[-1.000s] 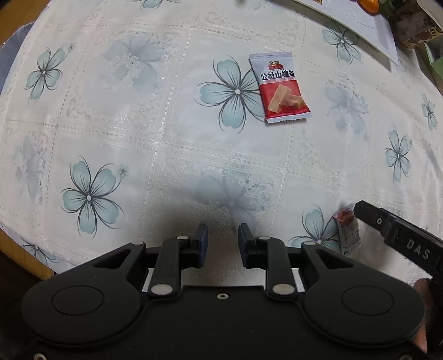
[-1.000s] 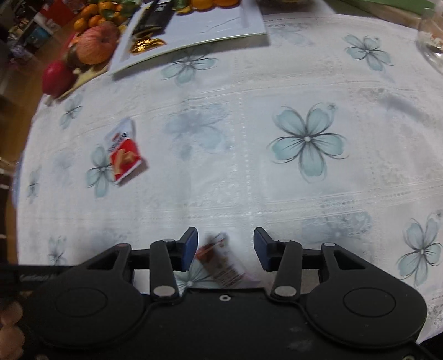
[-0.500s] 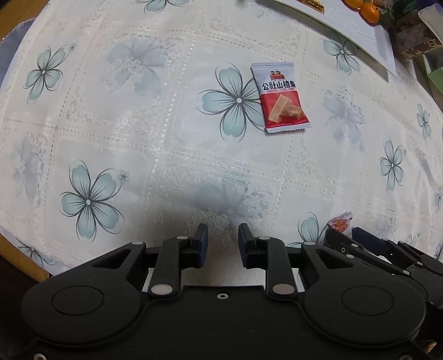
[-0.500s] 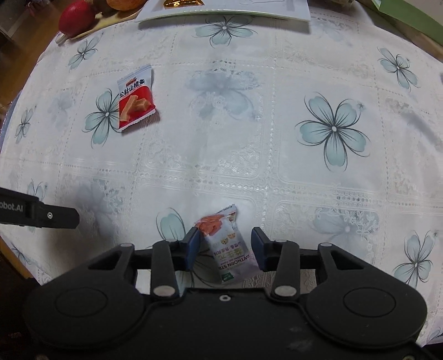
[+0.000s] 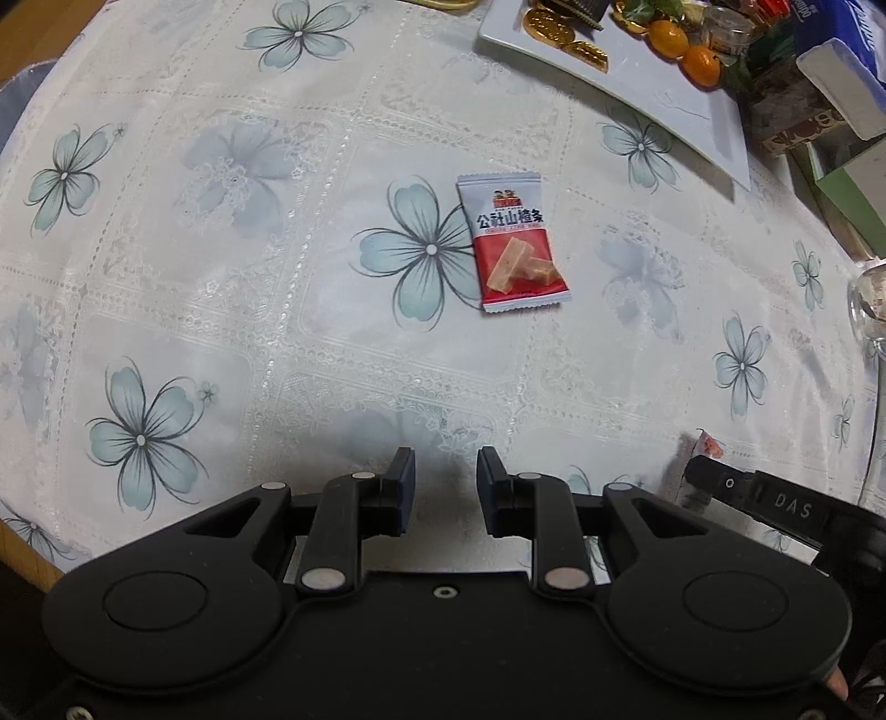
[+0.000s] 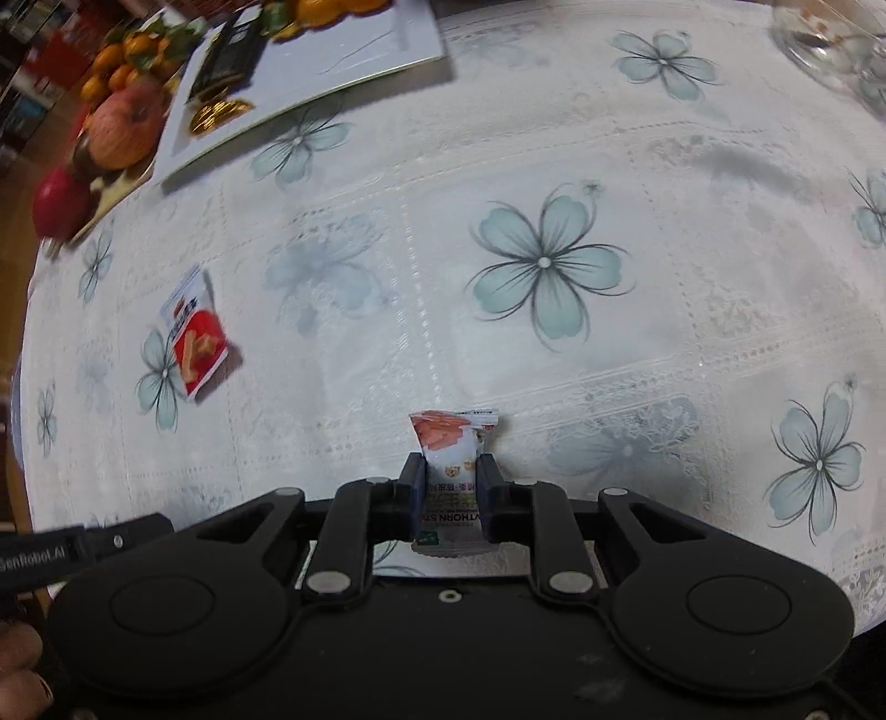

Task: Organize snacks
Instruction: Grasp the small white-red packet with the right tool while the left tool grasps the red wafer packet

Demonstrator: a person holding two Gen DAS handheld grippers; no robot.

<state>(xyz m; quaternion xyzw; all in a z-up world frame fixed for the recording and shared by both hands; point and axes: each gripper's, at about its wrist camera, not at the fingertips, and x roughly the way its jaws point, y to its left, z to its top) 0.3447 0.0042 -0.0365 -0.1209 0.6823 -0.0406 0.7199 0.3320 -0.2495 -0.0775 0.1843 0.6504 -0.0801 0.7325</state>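
The right gripper [image 6: 449, 487] has just closed its jaws on a white packet [image 6: 451, 471], pinching it across its narrow middle so the orange-printed top sticks out ahead of the pads and the printed bottom hangs behind them. Gripped at the waist like this, the crinkly wrapper should lift without folding or slipping.

The left gripper [image 5: 446, 484] hovers over bare tablecloth [image 5: 221, 277] on the desk, its jaws a narrow gap apart with nothing between them. It seems to wait its turn.

The red packet [image 5: 512, 243] lies flat at its 12 o'clock, well apart, overlapping a printed flower [image 5: 421, 249]. Lying face up and alone, it is easy to reach from above.

A white tray [image 5: 637, 83] with gold coins [image 5: 559, 27] sits at 1 o'clock, probably where the snacks belong.
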